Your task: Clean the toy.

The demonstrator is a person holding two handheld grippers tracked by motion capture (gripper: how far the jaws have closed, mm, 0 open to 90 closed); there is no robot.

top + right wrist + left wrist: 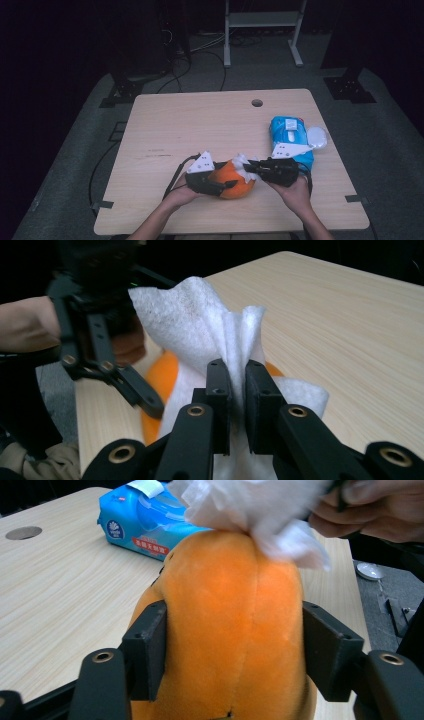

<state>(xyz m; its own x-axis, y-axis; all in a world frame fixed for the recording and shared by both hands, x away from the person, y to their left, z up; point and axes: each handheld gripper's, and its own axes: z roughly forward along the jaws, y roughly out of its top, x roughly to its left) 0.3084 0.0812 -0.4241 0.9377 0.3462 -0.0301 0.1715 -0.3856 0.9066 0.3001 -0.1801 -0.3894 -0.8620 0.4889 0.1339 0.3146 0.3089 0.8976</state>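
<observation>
Clamping the orange plush toy (232, 630) sits the left gripper (232, 652) — right gripper (236, 390) pinches a white tissue (200, 320) above it.

- A light wooden table (210, 120), lit from above, with a round hole (257, 103) near its far edge.
- Grey carpet (70, 165) around the table.
- Beyond the table, a white metal frame (262, 30), black cables (200, 55) and darkness.

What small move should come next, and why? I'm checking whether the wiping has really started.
Probably draw the right gripper across the top of the orange plush toy. Its jaws pinch the white tissue, which already rests on the toy's top, and the left gripper clamps the toy's sides, steadying it on the table.
</observation>
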